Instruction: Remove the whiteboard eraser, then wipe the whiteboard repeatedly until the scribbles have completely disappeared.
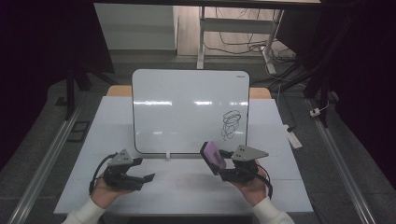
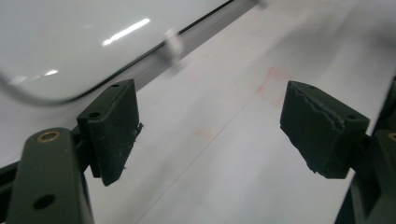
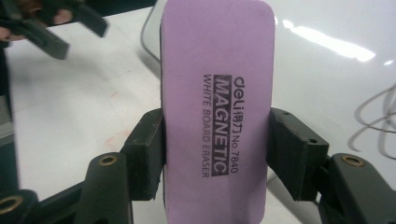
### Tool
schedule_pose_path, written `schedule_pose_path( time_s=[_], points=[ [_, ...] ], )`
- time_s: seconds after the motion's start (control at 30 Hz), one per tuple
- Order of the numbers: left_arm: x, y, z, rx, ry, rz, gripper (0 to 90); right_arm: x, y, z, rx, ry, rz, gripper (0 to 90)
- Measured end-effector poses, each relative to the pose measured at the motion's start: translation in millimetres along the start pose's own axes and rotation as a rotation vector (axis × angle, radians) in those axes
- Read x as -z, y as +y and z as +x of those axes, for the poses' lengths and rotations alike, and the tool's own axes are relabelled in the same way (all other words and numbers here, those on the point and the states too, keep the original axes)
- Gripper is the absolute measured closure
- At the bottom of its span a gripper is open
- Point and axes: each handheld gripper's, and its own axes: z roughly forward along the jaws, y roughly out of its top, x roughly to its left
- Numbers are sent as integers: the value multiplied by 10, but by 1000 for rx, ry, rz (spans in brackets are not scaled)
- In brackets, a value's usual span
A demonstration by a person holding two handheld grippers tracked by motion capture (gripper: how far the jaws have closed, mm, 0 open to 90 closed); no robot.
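A white whiteboard (image 1: pixel 187 107) lies on the table, with a black scribble (image 1: pixel 231 123) near its lower right corner. My right gripper (image 1: pixel 218 164) is shut on a purple magnetic whiteboard eraser (image 1: pixel 213 155) and holds it just off the board's lower right edge. In the right gripper view the eraser (image 3: pixel 217 93) stands upright between both pads, with the scribble (image 3: pixel 378 116) to its right. My left gripper (image 1: pixel 144 170) hovers open over the table by the board's lower left corner. In its own view the gripper (image 2: pixel 210 116) holds nothing, and the board's edge (image 2: pixel 70 42) lies ahead.
The white table (image 1: pixel 187 186) has faint reddish marks (image 2: pixel 271 79) in front of the board. A small white clip (image 1: pixel 167 155) sits at the board's near edge. On the floor to the right lie a power strip (image 1: pixel 293 136) and cables.
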Motion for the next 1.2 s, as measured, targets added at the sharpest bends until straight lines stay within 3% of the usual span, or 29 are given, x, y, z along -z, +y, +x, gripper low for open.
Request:
schedule_pose_path(
  time_s=[0.23, 0.33, 0.53, 0.7, 0.8, 0.83, 0.87, 0.9, 0.97, 1.1, 1.2],
  points=[
    [138, -196, 138, 73, 67, -14, 205, 42, 8, -15, 29, -68, -13, 404],
    [139, -214, 181, 99, 76, -17, 203, 49, 7, -29, 24, -80, -15, 404],
    [136, -204, 192, 90, 69, -16, 196, 117, 37, -102, 21, -155, -38, 404],
    [124, -205, 194, 93, 67, -4, 188, 166, 122, -177, 37, -256, -45, 404],
    [118, -193, 180, 90, 69, -3, 187, 142, 247, -261, 66, -364, -44, 404],
    [115, -191, 177, 89, 67, -2, 187, 142, 247, -261, 66, -364, -44, 404],
    [111, -188, 175, 87, 65, 0, 186, 131, 323, -310, 89, -421, -37, 404],
    [107, -188, 173, 86, 64, 1, 186, 131, 323, -310, 89, -421, -37, 404],
    [98, -188, 173, 86, 63, 6, 186, 118, 384, -380, 104, -476, -33, 404],
    [88, -193, 182, 90, 63, 12, 185, 92, 481, -577, 75, -541, -54, 405],
    [88, -197, 189, 94, 63, 11, 185, 51, 550, -698, 64, -564, -71, 405]
  ],
)
